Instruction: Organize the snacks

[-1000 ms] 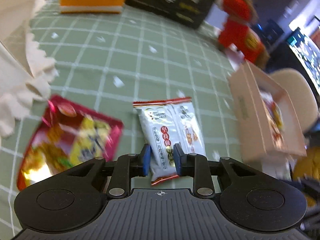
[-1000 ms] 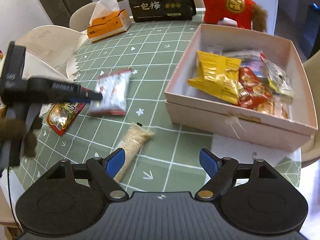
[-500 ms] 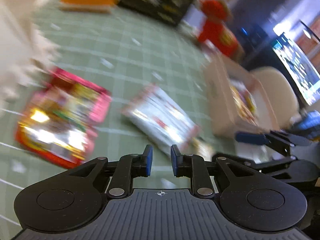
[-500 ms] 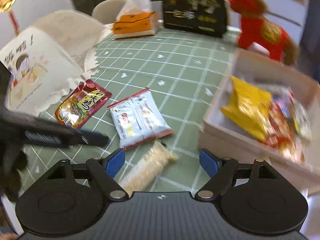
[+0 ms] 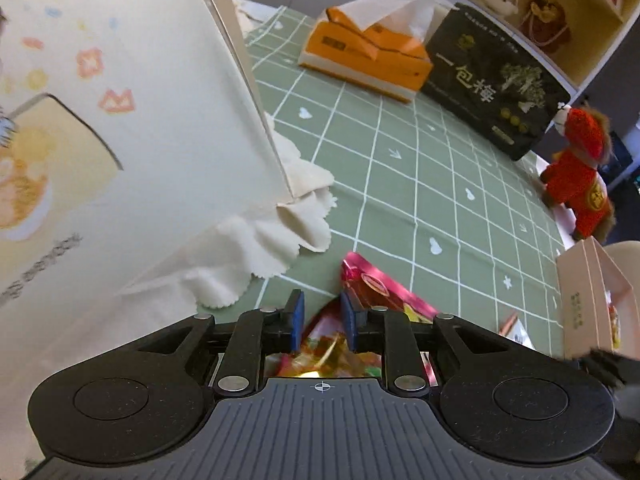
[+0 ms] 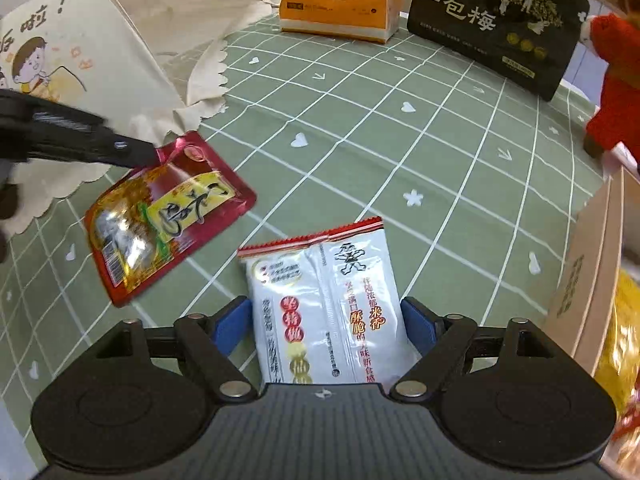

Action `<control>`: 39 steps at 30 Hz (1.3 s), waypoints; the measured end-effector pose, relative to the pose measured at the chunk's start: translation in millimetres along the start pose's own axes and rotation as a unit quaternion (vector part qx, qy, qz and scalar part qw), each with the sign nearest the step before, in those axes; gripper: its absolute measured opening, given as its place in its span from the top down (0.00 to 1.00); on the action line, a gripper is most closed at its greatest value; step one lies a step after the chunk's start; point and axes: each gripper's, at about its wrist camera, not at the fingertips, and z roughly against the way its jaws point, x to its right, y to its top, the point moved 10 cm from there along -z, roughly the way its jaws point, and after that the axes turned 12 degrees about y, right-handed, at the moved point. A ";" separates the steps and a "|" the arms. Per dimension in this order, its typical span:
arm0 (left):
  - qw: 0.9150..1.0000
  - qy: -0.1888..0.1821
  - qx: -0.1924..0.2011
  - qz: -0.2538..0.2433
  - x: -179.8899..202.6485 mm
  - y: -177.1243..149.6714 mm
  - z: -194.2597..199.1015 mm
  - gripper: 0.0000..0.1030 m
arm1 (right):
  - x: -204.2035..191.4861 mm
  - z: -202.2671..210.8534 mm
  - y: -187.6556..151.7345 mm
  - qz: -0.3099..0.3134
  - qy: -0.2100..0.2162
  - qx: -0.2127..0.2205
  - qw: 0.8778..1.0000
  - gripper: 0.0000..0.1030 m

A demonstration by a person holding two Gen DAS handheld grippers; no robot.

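Observation:
A red and yellow snack packet (image 6: 164, 216) lies flat on the green checked tablecloth. My left gripper (image 5: 320, 326) hovers over its near end (image 5: 376, 292), jaws narrowly apart with nothing pinched; from the right wrist view its tips (image 6: 136, 154) reach the packet's top corner. A white rice-cracker packet (image 6: 328, 304) lies flat between the wide-open jaws of my right gripper (image 6: 326, 326), the fingers standing on either side of it. The pink cardboard box (image 6: 580, 284) with snacks inside stands at the right edge.
A large cream paper bag (image 5: 120, 120) with scalloped edges fills the left. An orange tissue box (image 6: 340, 8), a black gift box (image 6: 496, 24) and a red plush toy (image 5: 580, 176) stand along the far side of the table.
My left gripper let go of the white packet, left it on the cloth and swung left over the red packet. My right gripper moved down around the white packet.

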 end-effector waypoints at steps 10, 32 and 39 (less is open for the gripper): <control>0.992 -0.060 -0.032 -0.104 72.8 -55.9 15.0 0.77 | -1.1 103.4 -51.9 -0.033 -0.018 0.065 0.997 0.26; 0.980 -0.142 -0.117 -0.074 147.5 -193.8 93.3 0.71 | 41.3 135.4 -158.6 -0.092 -0.130 0.050 0.986 0.23; 0.979 -0.146 -0.102 -0.099 170.0 -203.0 106.0 0.67 | 35.9 156.3 -161.8 -0.127 -0.077 0.103 0.984 0.24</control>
